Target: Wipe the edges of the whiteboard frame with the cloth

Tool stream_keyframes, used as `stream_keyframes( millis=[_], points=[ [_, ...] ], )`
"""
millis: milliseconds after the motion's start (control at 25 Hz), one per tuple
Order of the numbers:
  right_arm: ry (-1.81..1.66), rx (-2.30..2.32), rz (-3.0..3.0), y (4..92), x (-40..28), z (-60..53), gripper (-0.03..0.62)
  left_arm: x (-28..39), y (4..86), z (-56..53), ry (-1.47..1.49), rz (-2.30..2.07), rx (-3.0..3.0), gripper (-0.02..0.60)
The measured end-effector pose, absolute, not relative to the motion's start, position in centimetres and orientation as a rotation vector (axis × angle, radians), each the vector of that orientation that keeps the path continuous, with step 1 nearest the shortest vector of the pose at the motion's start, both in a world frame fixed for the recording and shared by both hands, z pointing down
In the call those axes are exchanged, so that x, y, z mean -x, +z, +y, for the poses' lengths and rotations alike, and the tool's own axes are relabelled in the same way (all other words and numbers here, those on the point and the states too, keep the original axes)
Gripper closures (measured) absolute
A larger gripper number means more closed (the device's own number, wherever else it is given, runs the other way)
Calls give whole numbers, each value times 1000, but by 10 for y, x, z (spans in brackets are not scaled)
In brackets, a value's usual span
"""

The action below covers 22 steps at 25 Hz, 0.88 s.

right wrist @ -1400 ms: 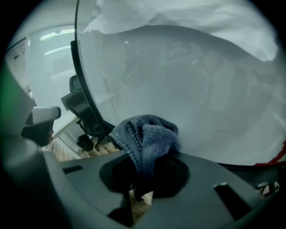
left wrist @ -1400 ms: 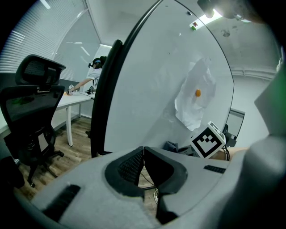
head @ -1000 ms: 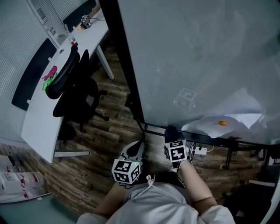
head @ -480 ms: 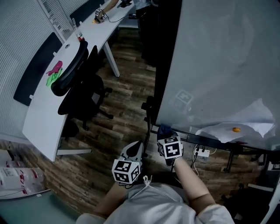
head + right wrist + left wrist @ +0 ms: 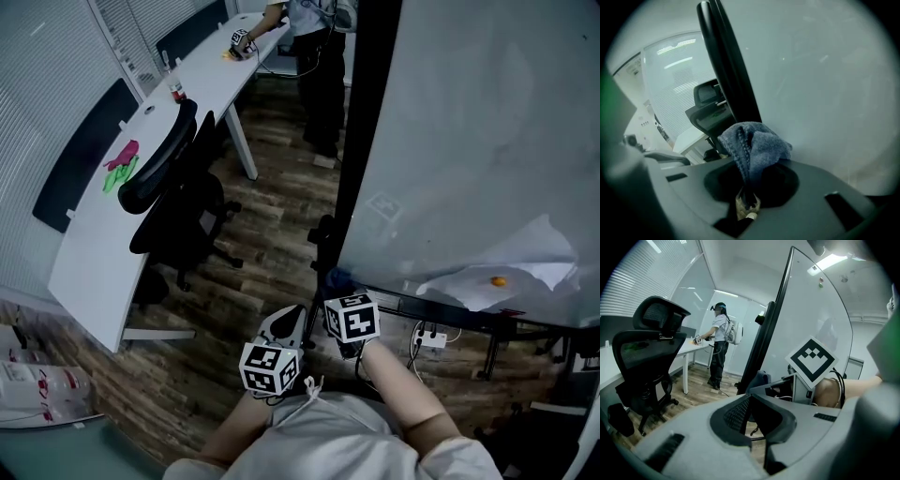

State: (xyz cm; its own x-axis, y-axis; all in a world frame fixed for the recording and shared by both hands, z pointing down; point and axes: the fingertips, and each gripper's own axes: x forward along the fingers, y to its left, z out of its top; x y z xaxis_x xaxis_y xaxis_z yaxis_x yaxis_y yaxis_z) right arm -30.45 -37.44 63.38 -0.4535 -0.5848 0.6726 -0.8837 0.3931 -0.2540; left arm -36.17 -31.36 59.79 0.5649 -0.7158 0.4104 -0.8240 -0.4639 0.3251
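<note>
The whiteboard [image 5: 478, 141] stands at the right, its black frame edge [image 5: 361, 131] running down to the lower left corner. My right gripper [image 5: 337, 286] is shut on a blue cloth [image 5: 336, 277] and holds it against that corner. In the right gripper view the bunched cloth [image 5: 757, 147] sticks up from the right gripper [image 5: 749, 190], beside the black frame [image 5: 731, 70]. My left gripper [image 5: 289, 321] hangs just left of the right one, shut on nothing. In the left gripper view the left gripper [image 5: 749, 409] points at the frame [image 5: 761, 341] and the cloth [image 5: 759, 379].
A black office chair [image 5: 173, 202] stands left of the board by a long white desk [image 5: 103, 225]. A person [image 5: 314, 56] stands at the desk's far end. White paper with an orange object [image 5: 499, 280] lies on the board's lower ledge. A power strip [image 5: 431, 339] lies on the wood floor.
My right gripper has slid left with the cloth along the board's bottom edge to its lower left corner. The left gripper has stayed in place.
</note>
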Motion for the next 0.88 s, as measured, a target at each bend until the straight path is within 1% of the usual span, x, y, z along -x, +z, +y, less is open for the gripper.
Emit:
stream_keyframes(
  millis=[320,520,880],
  points=[
    [712,-1292,-2226,586,306,-378,525,364,584,-319,260,-1248,-2346,563],
    [561,-1344,-2271,536,307,-380,525,352,568,-318,271,-1144,-2428,563],
    [369,-1404,-2329,455,306,-383,526,344,512,-336,152,-1175,-2534,563]
  ],
)
